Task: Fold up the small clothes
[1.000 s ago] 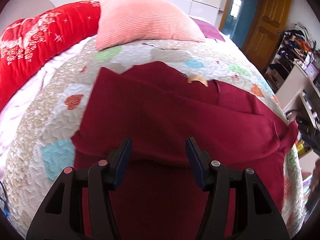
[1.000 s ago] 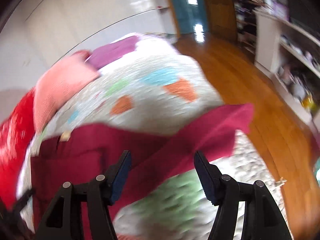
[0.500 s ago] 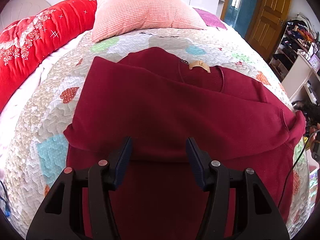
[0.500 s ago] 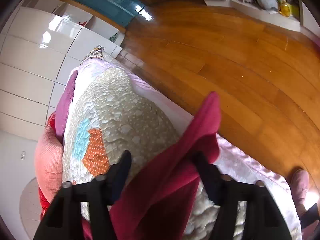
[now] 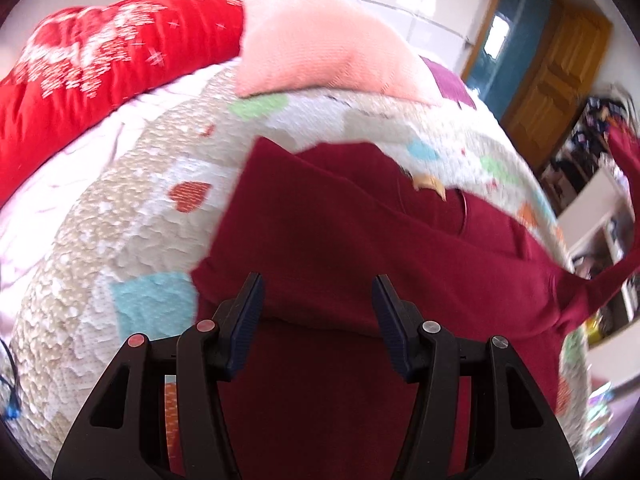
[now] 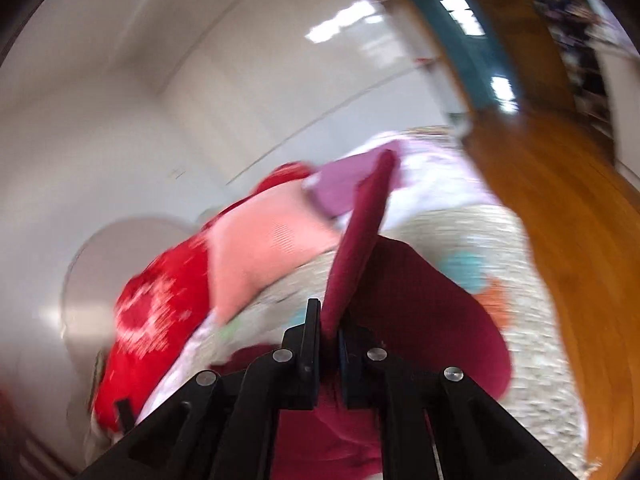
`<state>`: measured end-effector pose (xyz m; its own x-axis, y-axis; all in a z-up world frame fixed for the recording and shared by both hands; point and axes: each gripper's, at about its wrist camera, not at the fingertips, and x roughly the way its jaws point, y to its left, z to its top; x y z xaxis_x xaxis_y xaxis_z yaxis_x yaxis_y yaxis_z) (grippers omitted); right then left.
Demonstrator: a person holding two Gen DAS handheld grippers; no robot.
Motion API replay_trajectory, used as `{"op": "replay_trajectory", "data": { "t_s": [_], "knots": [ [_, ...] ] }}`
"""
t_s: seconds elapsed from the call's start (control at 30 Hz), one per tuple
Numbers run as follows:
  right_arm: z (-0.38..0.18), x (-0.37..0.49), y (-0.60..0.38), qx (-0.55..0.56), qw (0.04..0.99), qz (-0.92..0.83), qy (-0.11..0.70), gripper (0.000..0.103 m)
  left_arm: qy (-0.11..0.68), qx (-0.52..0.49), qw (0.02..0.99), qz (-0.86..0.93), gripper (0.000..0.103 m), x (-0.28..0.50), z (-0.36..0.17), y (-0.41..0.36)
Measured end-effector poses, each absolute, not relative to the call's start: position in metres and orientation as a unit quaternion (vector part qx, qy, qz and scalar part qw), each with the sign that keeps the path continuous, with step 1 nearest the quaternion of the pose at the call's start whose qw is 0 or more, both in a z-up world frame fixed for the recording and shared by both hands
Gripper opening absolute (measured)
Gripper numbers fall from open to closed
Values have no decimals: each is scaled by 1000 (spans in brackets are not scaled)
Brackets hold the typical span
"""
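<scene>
One sleeve [image 6: 362, 236] of the maroon sweater [image 5: 360, 248] on the bed [image 5: 132, 220] is now clenched in the right claw [image 6: 329, 332] and lifted, where half a second ago those fingers stood apart. The fold-in has begun. Left claw [image 5: 318, 300] hovers released. Its tan neck label [image 5: 430, 184] is unreadable.

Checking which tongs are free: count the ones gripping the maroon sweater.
1. The right tongs are shut on the maroon sweater sleeve, lifted above the bed. The left tongs hover open over the sweater.
</scene>
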<state>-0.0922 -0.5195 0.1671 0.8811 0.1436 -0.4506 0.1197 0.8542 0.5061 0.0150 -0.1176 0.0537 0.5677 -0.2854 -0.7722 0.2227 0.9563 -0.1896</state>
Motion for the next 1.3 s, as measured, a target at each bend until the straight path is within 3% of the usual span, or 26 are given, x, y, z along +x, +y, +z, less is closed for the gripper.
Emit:
{"op": "replay_trajectory", "data": {
  "t_s": [0.1,0.23,0.3,0.33,0.43,0.6,0.8,0.83,0.87,0.97,1.13,1.3],
  "knots": [
    [161,-54,-438,241,924,117,273,7,432,-58,890,-137,55,15,62,-99],
    [88,0,-339,211,887,182,368,12,429,-84,889,-134,55,20,61,-80],
    [40,19,-311,199,857,171,443,49,437,-96,884,-134,55,23,57,-73],
    [18,23,-303,205,842,164,471,52,443,-103,880,-135,55,24,54,-69],
    [-3,11,-308,221,832,163,481,52,445,-108,878,-142,55,28,51,-64],
    [24,-31,-338,195,864,119,448,60,434,-110,879,-163,55,34,53,-73],
    [43,-81,-387,229,878,70,414,61,466,-61,868,-163,55,54,34,-116],
    [46,-85,-393,231,881,62,409,61,467,-54,867,-169,50,56,30,-124],
    [48,-92,-400,232,883,50,404,61,464,-49,867,-174,26,55,29,-128],
    [51,-105,-417,229,888,11,398,61,449,-33,872,-192,13,53,41,-140],
    [60,-108,-435,201,899,-41,388,61,388,-57,896,-206,12,55,99,-119],
    [46,-85,-426,146,894,-51,420,61,400,-50,896,-184,12,68,96,-100]
  ]
}}
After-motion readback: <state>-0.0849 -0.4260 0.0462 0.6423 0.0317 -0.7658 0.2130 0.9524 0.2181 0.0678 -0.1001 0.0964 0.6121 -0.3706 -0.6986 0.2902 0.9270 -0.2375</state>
